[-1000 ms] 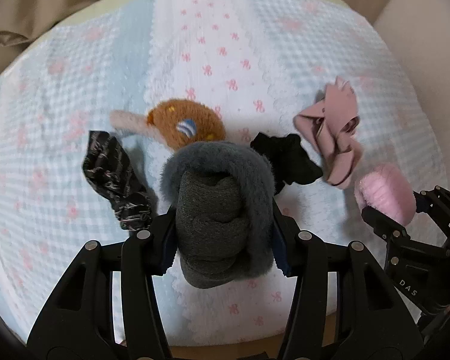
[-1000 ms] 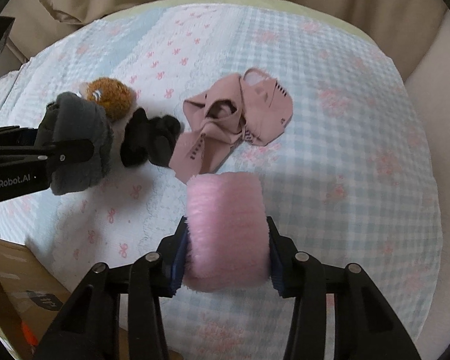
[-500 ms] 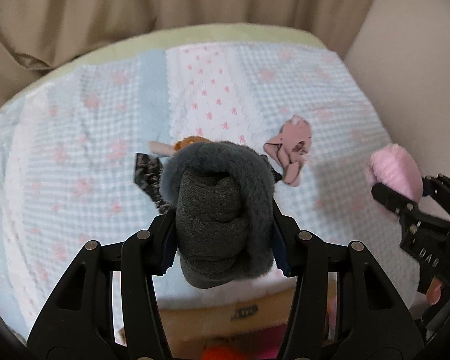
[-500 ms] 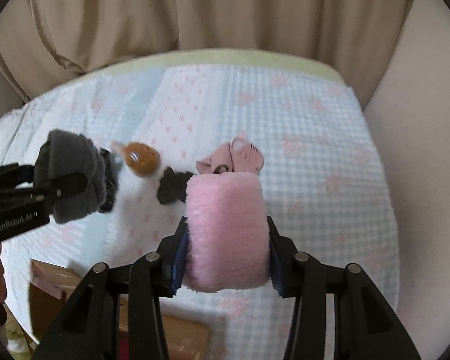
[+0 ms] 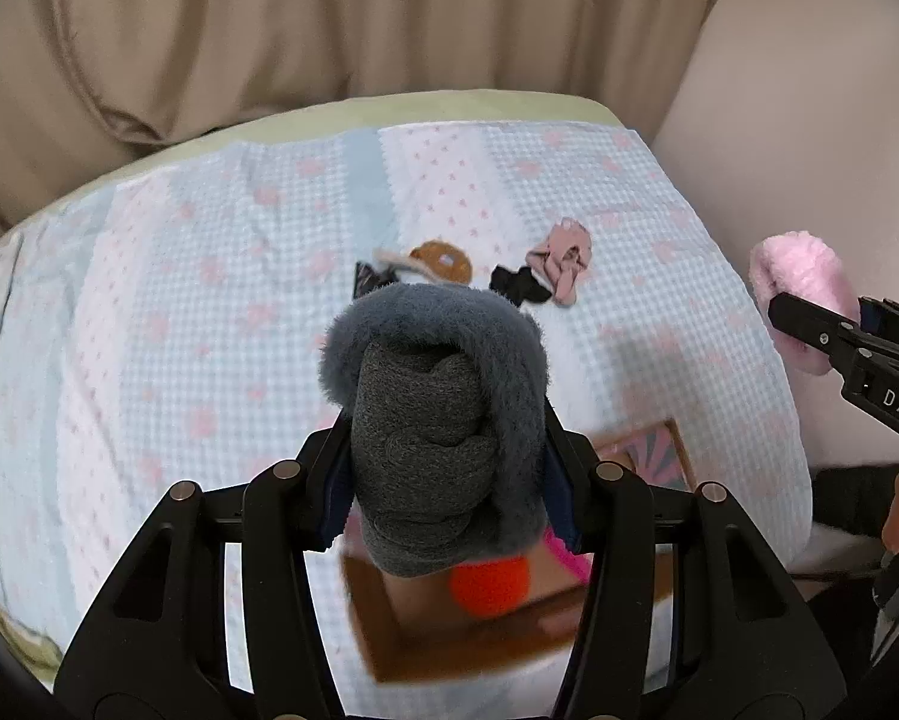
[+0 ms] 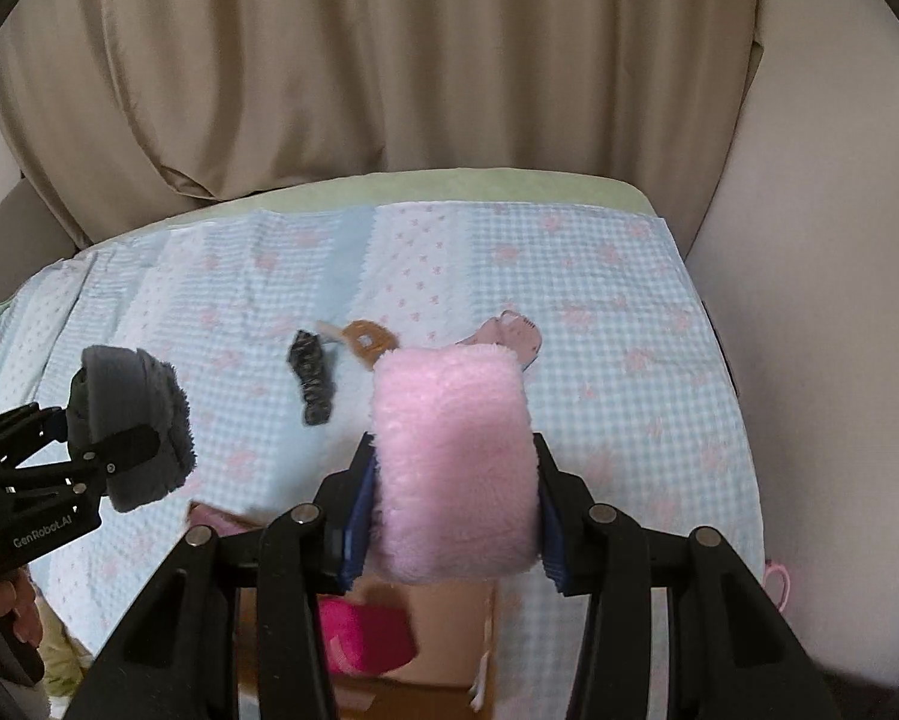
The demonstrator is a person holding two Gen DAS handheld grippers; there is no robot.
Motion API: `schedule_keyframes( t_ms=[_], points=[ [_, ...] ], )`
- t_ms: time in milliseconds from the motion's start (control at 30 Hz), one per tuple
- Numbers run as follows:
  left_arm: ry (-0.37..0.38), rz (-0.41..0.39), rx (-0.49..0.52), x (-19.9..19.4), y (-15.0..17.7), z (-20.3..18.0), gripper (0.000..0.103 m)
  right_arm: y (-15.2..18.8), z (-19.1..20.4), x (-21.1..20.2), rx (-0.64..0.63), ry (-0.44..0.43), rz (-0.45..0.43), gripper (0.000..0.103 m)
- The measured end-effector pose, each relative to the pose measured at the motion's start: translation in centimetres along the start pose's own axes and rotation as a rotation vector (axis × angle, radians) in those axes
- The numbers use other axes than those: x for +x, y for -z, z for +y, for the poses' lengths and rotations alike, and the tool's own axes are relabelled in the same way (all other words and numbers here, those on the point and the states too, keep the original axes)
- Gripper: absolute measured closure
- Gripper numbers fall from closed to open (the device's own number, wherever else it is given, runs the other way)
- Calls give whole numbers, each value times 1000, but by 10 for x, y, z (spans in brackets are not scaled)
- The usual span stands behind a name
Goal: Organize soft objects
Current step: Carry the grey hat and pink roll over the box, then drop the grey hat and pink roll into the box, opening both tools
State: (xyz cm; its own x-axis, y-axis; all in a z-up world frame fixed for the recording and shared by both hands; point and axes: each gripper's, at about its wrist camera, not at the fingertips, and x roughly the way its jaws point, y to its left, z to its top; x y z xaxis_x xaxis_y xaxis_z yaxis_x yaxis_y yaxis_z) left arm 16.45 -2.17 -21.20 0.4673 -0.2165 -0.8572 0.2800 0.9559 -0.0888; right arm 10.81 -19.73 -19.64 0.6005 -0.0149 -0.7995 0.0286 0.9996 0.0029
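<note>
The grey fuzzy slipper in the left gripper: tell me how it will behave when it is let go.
The grey fuzzy slipper looks soft and probably light: the left gripper squeezes it into a roll. Released, it would likely spring open and flop, not roll far. Its fleecy pile suggests little slipping.

We hold both claws tilted steeply downward. Our left claw (image 5: pixel 443 450) is clamped on a grey fuzzy roll (image 5: pixel 437 420); our right claw (image 6: pixel 452 480), at its three o'clock, grips a pink fuzzy roll (image 6: pixel 452 468).
</note>
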Motion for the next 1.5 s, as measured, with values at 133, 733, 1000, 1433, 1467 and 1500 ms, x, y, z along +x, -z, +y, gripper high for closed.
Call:
schedule_keyframes(
  t_ms=[133, 733, 1000, 1433, 1467, 1500],
  points=[
    [-1, 2, -10, -25, 29, 12, 55, 22, 19, -17, 11, -6, 1, 61],
    [-32, 109, -92, -34, 117, 4, 55, 102, 31, -19, 0, -31, 113, 61],
    [-40, 221, -91, 12, 147, -2, 55, 128, 20, 15, 15, 2, 203, 61],
    [-102, 321, 75, 97, 139, -4, 55, 137, 15, 95, 19, 28, 325, 61],
    [-114, 329, 98, 104, 138, -5, 55, 137, 15, 100, 16, 31, 336, 61],
    [-117, 339, 112, 109, 136, -5, 55, 138, 15, 106, 14, 34, 347, 61]
  ],
)
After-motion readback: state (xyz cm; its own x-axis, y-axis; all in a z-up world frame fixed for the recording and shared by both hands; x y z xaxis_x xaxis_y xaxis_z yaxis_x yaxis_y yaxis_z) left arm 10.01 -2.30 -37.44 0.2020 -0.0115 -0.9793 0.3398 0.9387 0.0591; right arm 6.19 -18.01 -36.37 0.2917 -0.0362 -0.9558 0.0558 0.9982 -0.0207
